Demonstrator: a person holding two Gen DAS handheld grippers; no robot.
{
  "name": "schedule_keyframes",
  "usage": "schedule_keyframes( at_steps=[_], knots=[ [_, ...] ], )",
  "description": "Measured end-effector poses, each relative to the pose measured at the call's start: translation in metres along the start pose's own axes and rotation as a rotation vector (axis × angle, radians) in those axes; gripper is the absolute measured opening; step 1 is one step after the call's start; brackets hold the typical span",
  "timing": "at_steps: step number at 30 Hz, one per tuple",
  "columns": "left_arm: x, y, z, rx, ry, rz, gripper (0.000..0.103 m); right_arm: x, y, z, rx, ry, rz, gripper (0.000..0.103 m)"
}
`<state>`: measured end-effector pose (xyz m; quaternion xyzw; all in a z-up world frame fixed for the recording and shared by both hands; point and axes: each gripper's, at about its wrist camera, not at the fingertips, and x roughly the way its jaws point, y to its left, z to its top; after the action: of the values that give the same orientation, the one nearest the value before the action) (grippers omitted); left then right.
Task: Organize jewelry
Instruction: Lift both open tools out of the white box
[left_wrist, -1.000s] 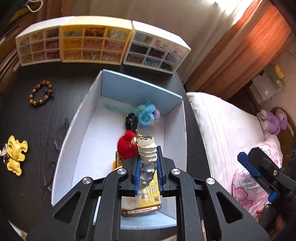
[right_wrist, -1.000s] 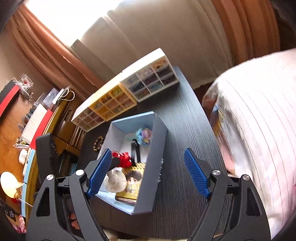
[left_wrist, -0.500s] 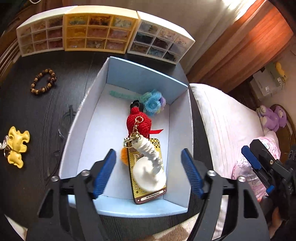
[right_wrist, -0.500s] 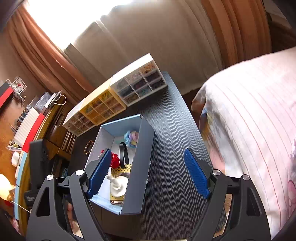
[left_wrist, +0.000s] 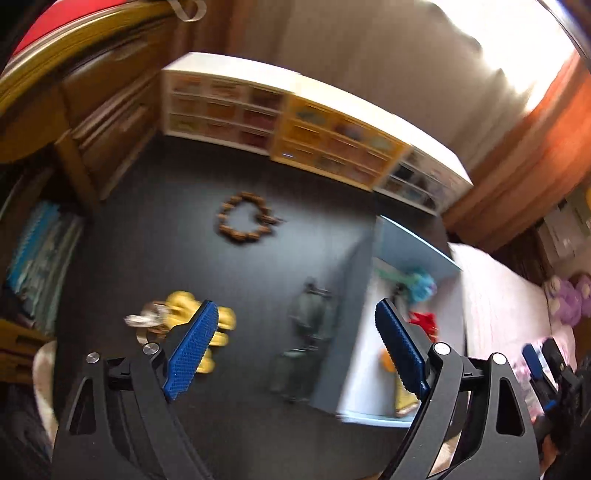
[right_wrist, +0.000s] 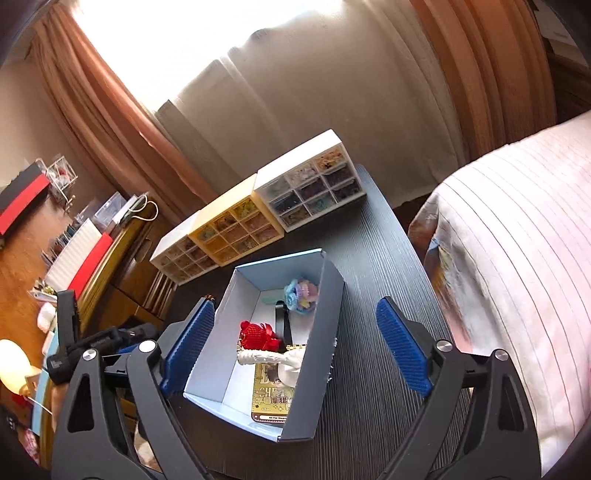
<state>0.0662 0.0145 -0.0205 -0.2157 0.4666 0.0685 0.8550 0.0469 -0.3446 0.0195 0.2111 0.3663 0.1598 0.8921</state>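
Left gripper (left_wrist: 291, 347): jaws spread wide, holding nothing, above the dark surface (left_wrist: 177, 243) left of the box (left_wrist: 354, 295).
Right gripper (right_wrist: 295, 343): jaws released and empty, over the box, which sits between them in the right wrist view.
Likely next target: yellow charm (left_wrist: 221, 321), low and left of the left jaws, partly hidden behind the left pad; its long axis cannot be told through the blur.
Other loose piece: bead bracelet (left_wrist: 245, 219), lying flat further ahead, well apart from the jaws.
Nearer arm: the left, judging by both views.
Already in the box: red knitted charm (right_wrist: 256, 336), white charm (right_wrist: 273, 360), gold card (right_wrist: 271, 397), blue flower (right_wrist: 301, 291).
In the way: a dark blurred shape (left_wrist: 312, 314) beside the box wall; what it is cannot be told.
Behind: drawer organizers (left_wrist: 332, 144).
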Motion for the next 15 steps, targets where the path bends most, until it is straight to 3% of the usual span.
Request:
schedule_keyframes(
  at_steps=[9, 15],
  knots=[
    [-0.036, 0.132, 0.007, -0.212, -0.047, 0.098, 0.091, 0.014, 0.037, -0.007, -0.116, 0.006, 0.045, 0.086],
    [-0.047, 0.165, 0.0, -0.241, -0.05, 0.13, 0.091, 0.03, 0.058, -0.017, -0.165, 0.03, 0.074, 0.087]
  ],
)
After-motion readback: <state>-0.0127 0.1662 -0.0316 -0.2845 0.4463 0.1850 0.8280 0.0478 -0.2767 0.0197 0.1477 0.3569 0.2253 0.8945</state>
